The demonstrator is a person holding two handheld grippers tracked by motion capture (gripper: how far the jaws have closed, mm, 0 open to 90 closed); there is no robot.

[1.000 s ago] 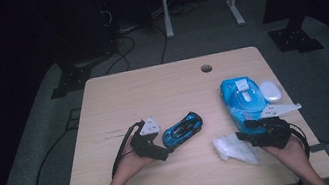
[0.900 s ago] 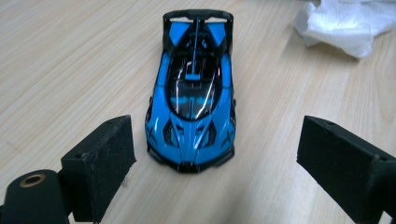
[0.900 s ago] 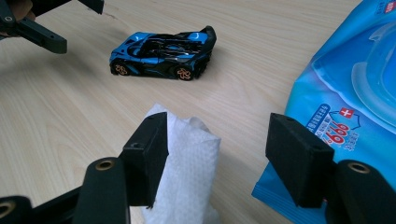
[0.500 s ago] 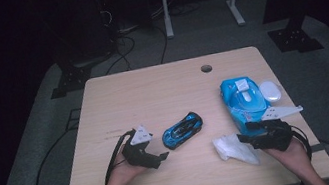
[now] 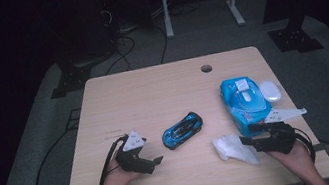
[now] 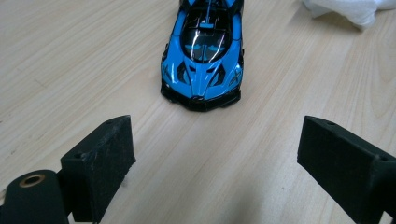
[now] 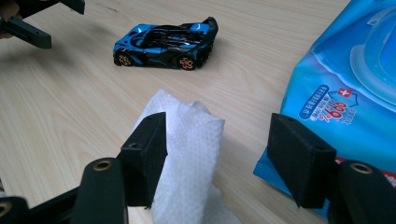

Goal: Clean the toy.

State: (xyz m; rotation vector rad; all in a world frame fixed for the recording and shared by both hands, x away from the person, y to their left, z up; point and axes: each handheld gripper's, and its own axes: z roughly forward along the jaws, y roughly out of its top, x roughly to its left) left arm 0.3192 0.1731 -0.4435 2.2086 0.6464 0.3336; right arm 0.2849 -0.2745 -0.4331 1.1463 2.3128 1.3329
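A blue and black toy car [image 5: 182, 129] [image 6: 204, 49] [image 7: 165, 41] rests on the wooden table [image 5: 163, 97] near the middle front. My left gripper [image 5: 153, 163] [image 6: 215, 158] is open a short way in front of the car's nose, jaws wide apart with bare wood between them. A crumpled white wipe [image 5: 234, 148] [image 7: 187, 154] lies at the front right. My right gripper [image 5: 249, 140] [image 7: 219, 158] stands open over the wipe, its left jaw against the wipe's edge. A blue wet-wipe pack [image 5: 244, 103] [image 7: 345, 88] lies just beside it.
A small white oval object [image 5: 269, 90] sits right of the pack near the table's right edge. A round cable hole [image 5: 206, 68] is at the table's far side. The left gripper's jaw tip [image 7: 28, 21] shows in the right gripper view's top left corner.
My left gripper has drawn back and left from the car's side to a spot nearer the front edge. The right gripper has barely moved.
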